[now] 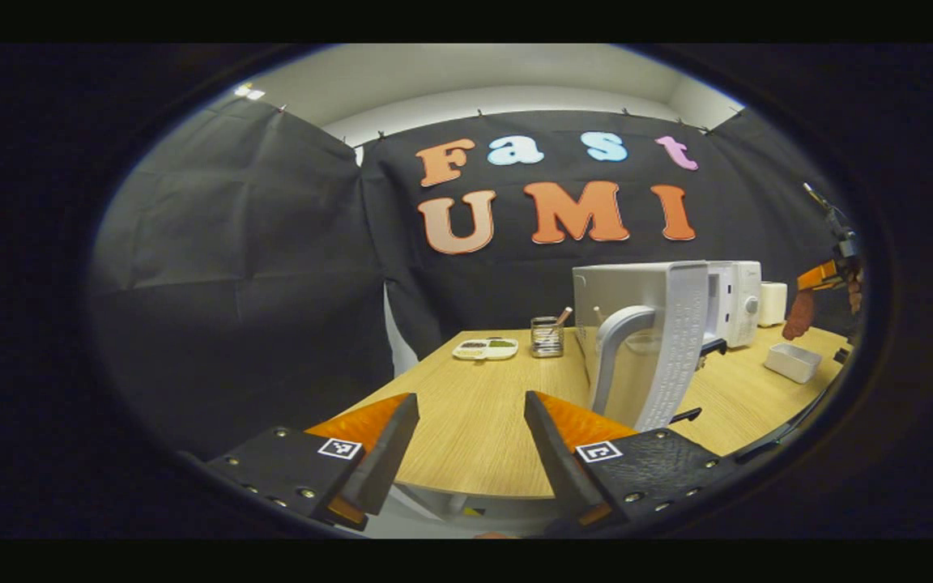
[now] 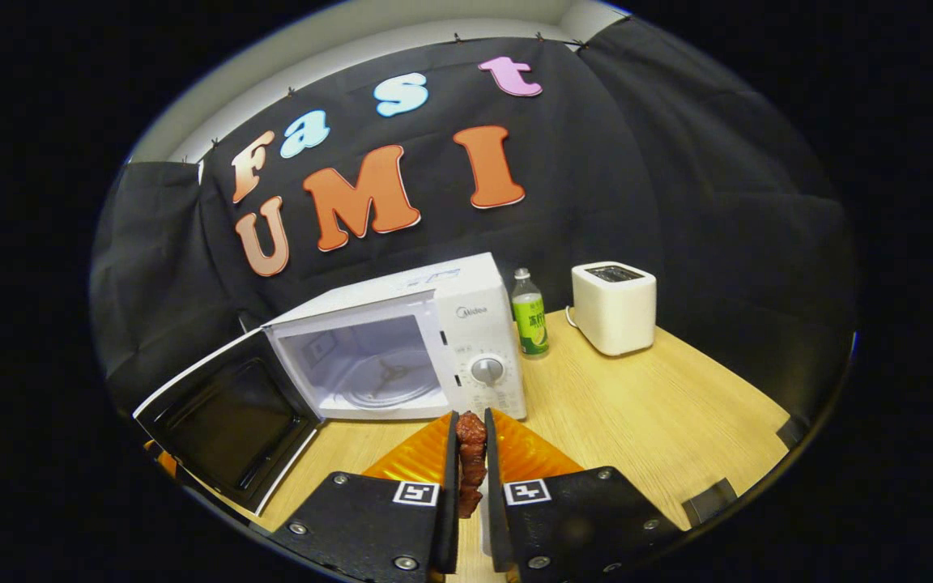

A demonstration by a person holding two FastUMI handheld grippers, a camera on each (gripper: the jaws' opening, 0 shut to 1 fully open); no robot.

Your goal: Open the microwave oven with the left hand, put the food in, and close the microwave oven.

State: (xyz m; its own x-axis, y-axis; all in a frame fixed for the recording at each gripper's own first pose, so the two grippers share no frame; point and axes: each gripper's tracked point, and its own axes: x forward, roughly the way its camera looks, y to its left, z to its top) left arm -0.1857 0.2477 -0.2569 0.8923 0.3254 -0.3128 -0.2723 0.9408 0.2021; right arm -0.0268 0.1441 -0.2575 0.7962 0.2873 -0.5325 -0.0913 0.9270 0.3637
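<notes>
With my right gripper [image 2: 466, 478] clenched on the food [image 2: 471, 461] just before the open microwave [image 2: 402, 348] and my left gripper [image 1: 470, 441] released, I risk clipping the door [image 2: 227, 421].

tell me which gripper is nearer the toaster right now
Right. The right gripper, shut on the food, faces the open microwave with the toaster just beyond. The left gripper is open, back beyond the microwave door.

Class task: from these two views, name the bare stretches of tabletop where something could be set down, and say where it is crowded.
Free: the wood right of the microwave, in front of the toaster and bottle. Also the near table before the cup and palette. Crowded: around the open door.
</notes>
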